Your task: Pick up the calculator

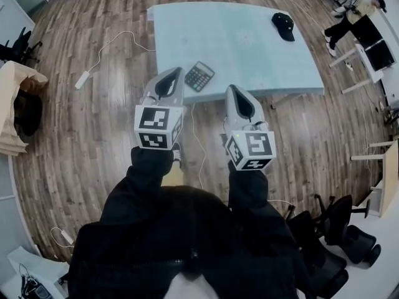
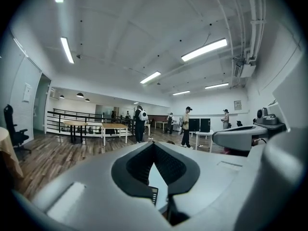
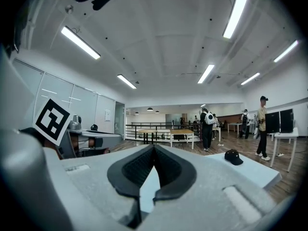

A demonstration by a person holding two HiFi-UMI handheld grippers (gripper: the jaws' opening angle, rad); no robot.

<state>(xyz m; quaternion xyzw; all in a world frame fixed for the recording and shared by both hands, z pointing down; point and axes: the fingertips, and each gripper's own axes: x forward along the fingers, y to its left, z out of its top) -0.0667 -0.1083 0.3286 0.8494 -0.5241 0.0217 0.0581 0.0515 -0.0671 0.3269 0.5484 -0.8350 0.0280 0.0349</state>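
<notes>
A dark calculator (image 1: 199, 76) lies near the front edge of the light blue table (image 1: 230, 42). Both my grippers hang over the wooden floor just short of that edge, pointing level at the table. The left gripper (image 1: 175, 71) is shut and empty, its tip just left of the calculator. A corner of the calculator (image 2: 153, 195) shows through the gap behind the left gripper's (image 2: 154, 144) closed tips. My right gripper (image 1: 232, 89) is shut and empty too, a little to the right of the calculator and nearer me. In the right gripper view its tips (image 3: 154, 147) meet in front of the table (image 3: 250, 170).
A black cap (image 1: 283, 25) lies at the table's far right. White cables (image 1: 112, 45) run over the floor at the left and under the table. Black office chairs (image 1: 336, 229) stand at the lower right. People (image 1: 355, 17) stand by desks at the far right.
</notes>
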